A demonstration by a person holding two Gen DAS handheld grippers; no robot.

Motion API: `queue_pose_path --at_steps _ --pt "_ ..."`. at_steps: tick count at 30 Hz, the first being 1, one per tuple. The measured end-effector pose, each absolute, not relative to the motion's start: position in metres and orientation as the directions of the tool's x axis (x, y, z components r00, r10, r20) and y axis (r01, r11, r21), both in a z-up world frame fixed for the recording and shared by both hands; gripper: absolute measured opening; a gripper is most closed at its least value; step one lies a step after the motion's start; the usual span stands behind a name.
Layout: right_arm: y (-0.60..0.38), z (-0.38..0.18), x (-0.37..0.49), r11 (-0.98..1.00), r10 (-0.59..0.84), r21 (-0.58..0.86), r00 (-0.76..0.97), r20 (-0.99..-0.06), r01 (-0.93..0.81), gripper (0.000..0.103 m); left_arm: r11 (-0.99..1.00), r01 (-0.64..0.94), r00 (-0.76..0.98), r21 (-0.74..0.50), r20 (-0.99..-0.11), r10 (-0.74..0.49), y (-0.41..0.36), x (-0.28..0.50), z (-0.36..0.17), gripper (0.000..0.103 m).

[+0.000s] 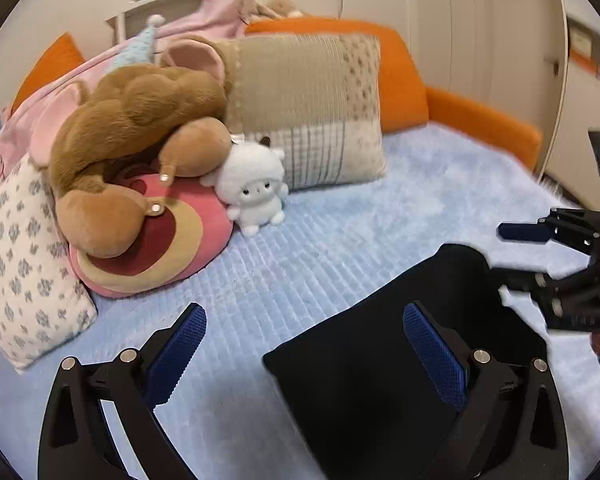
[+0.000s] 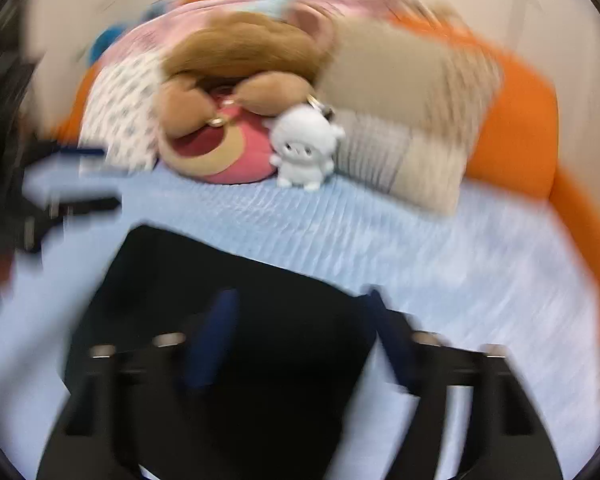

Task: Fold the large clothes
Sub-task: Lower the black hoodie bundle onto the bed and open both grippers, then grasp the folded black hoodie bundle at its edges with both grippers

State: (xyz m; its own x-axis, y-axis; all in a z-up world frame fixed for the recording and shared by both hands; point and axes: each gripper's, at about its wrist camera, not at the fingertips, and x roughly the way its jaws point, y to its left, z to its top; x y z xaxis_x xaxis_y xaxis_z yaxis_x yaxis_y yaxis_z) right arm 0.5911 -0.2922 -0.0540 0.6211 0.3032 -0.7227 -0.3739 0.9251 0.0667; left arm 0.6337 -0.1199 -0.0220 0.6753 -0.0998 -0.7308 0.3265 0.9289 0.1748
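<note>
- Pale blue ribbed bed cover (image 1: 340, 216) carried everything, with an orange padded bed frame (image 1: 480, 116) along its far edge.
- At that far edge sat 2 pillows, a brown plush toy (image 1: 132, 120) and a small white plush sheep (image 1: 256, 188), well apart from the work.
- A black fabric garment, already folded into a compact rectangle (image 1: 380, 352), lay on the cover's near part.
- The left gripper (image 1: 304, 356) stood wide open with nothing between its blue pads; its left finger was over bare cover, its right finger over the garment.
- The right gripper (image 2: 300, 336), blurred, had jaws partly apart straddling the garment's far right corner, apparently not clamping it.
- The garment's long axis seemed to run from near-left to far-right, between both grippers; I judged the right one nearer its middle.
</note>
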Motion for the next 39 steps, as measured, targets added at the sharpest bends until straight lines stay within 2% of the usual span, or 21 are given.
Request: queue_pose_path --at_steps 3,5,7,10,13,17,18,20,21,24,27,29,31,32,39 --pt "-0.281 -0.082 0.613 0.952 0.235 0.060 0.593 -0.770 -0.300 0.042 0.921 0.326 0.580 0.212 -0.815 -0.018 -0.130 0.657 -0.064 0.100" --pt "-0.280 -0.104 0.621 0.955 0.233 0.082 0.551 -0.802 -0.285 0.041 0.950 0.291 0.469 0.116 -0.883 -0.035 -0.119 0.674 -0.100 0.100" --pt "-0.279 -0.133 0.628 0.959 0.213 0.079 0.506 -0.836 -0.273 0.041 0.973 0.230 0.417 -0.037 -0.899 -0.133 -0.100 0.683 -0.125 0.100" --pt "-0.275 -0.165 0.634 0.959 0.209 0.085 0.471 -0.857 -0.272 0.043 0.957 0.163 0.370 -0.238 -0.885 -0.283 -0.077 0.688 -0.158 0.100" --pt "-0.279 -0.168 0.630 0.963 0.216 0.100 0.492 -0.843 -0.251 0.045 0.938 0.151 0.402 -0.312 -0.847 -0.347 -0.069 0.685 -0.173 0.101" --pt "-0.269 -0.158 0.626 0.965 0.155 0.012 0.531 -0.833 -0.264 0.050 0.920 0.091 0.409 -0.380 -0.829 -0.383 -0.062 0.677 -0.173 0.101" --pt "-0.272 -0.150 0.621 0.965 0.153 0.003 0.550 -0.821 -0.264 0.052 0.918 0.076 0.405 -0.389 -0.830 -0.384 -0.059 0.672 -0.166 0.101" --pt "-0.281 -0.130 0.605 0.964 0.162 -0.007 0.603 -0.781 -0.267 0.076 0.939 0.074 0.430 -0.336 -0.839 -0.334 -0.052 0.658 -0.144 0.101" --pt "-0.286 -0.116 0.590 0.956 0.189 -0.009 0.641 -0.744 -0.293 0.080 0.960 0.093 0.467 -0.262 -0.840 -0.275 -0.050 0.644 -0.124 0.101" --pt "-0.294 -0.091 0.555 0.927 0.264 -0.011 0.675 -0.689 -0.374 0.079 0.969 0.192 0.528 -0.157 -0.816 -0.237 -0.051 0.610 -0.080 0.101" --pt "-0.307 -0.079 0.525 0.924 0.309 0.039 0.682 -0.663 -0.381 0.074 0.941 0.290 0.568 -0.177 -0.759 -0.318 -0.064 0.587 -0.048 0.101" --pt "-0.322 -0.083 0.513 0.924 0.367 0.174 0.668 -0.647 -0.339 0.044 0.893 0.366 0.574 -0.263 -0.691 -0.439 -0.079 0.580 -0.031 0.101" --pt "-0.327 -0.097 0.509 0.913 0.408 0.267 0.644 -0.648 -0.310 0.023 0.867 0.384 0.549 -0.318 -0.676 -0.492 -0.098 0.588 -0.032 0.101" --pt "-0.325 -0.105 0.508 0.912 0.410 0.276 0.633 -0.657 -0.304 0.020 0.865 0.378 0.530 -0.329 -0.689 -0.494 -0.106 0.596 -0.038 0.101" --pt "-0.310 -0.148 0.505 0.911 0.409 0.277 0.598 -0.689 -0.304 0.020 0.916 0.223 0.421 -0.334 -0.814 -0.399 -0.104 0.635 -0.116 0.099"
